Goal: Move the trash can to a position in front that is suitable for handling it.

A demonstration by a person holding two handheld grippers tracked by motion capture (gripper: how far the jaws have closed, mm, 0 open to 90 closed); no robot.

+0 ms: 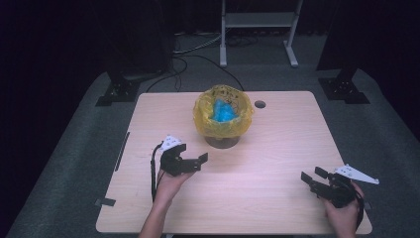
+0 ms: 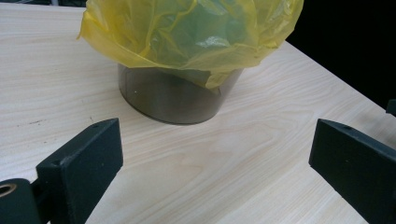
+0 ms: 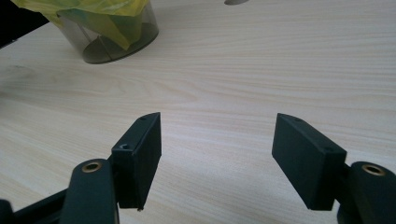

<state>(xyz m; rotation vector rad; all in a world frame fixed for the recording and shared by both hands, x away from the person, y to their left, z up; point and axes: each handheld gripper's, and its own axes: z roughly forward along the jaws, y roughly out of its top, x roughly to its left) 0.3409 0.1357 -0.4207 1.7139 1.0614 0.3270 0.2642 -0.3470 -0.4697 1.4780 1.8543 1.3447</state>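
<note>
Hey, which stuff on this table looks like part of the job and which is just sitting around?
Likely part of the job:
yellow bag
grey bin it lines
blue item inside
left tongs, open
right tongs, open

Just around:
table hole
white stand on the floor behind

Light wood-grain tabletop, lit from above; a round hole is seen near its far edge. Grey carpet floor surrounds it. Black cables and a white frame are seen beyond; the surroundings are dark.
</note>
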